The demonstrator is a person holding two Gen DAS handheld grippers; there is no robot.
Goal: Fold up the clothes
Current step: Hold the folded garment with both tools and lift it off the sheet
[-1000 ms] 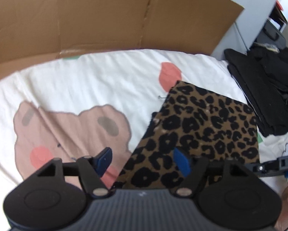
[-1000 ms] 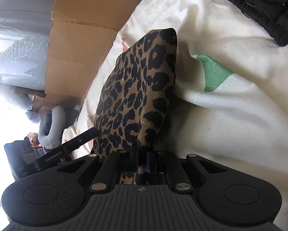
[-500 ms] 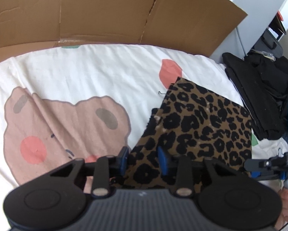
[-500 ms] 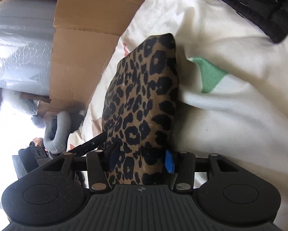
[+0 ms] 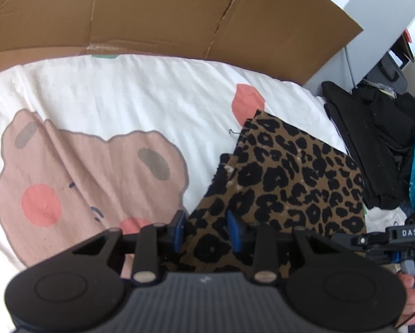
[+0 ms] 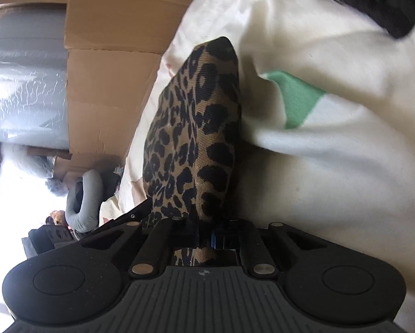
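The brown, black-spotted leopard-print folded cloth (image 5: 296,183) lies flat as a rough rectangle on the white bed sheet printed with a pink bear (image 5: 102,105), right of the bear and left of the heap of black clothes (image 5: 374,144) at the sheet's right edge. A second layer peeks out along its left edge, and a loose dark thread sticks out near its far corner. A brown cardboard sheet (image 5: 163,14) stands along the far side of the bed.

The near left corner of the cloth sits between the blue pads of the left gripper (image 5: 206,231), which stand apart with fabric in the gap, not pressed onto it. The right gripper (image 6: 206,238) has its fingers pressed together, pinching the cloth's near edge, so that the fabric rises from the fingers as a ridge toward the far corner. A green patch on the sheet (image 6: 296,97) lies just right of that ridge.

Half a second ago the right gripper's fingers were spread around the cloth; they have since closed on it. The left gripper's gap is slightly wider than it was then.
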